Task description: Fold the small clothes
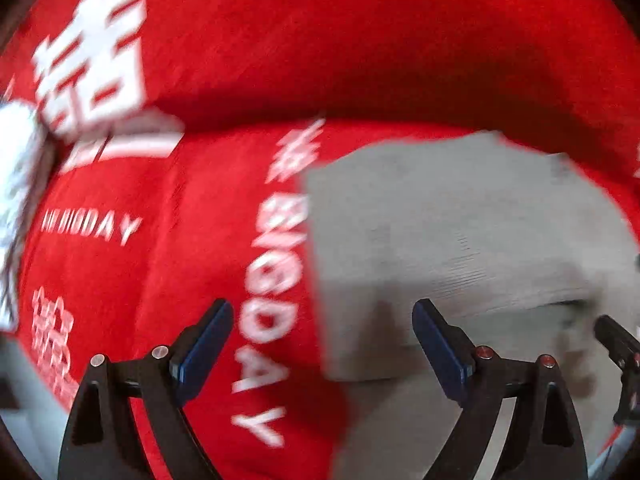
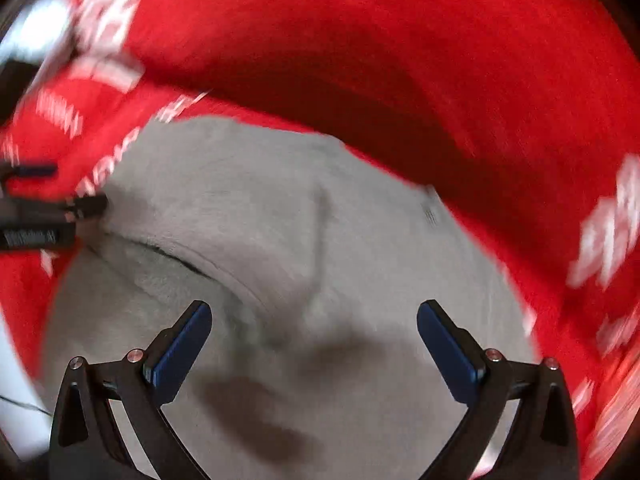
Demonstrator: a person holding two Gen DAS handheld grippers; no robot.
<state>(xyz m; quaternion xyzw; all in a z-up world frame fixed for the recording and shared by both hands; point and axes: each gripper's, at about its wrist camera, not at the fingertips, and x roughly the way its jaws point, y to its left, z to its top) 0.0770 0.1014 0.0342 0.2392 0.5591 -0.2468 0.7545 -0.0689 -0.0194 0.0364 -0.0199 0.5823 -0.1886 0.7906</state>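
Observation:
A grey garment (image 1: 460, 232) lies partly folded on a red cloth with white lettering (image 1: 192, 208). In the left wrist view my left gripper (image 1: 322, 320) is open and empty, hovering over the garment's left edge. In the right wrist view the garment (image 2: 280, 220) fills the middle, with a folded seam running across it. My right gripper (image 2: 314, 320) is open and empty just above it. The left gripper's fingers (image 2: 86, 205) show at the left edge of that view, at the garment's corner. The right gripper's finger (image 1: 616, 338) shows at the right edge of the left wrist view.
The red cloth (image 2: 400, 60) covers the surface and rises into a fold behind the garment. Something white and fuzzy (image 1: 16, 184) sits at the far left of the left wrist view. Both views are motion-blurred.

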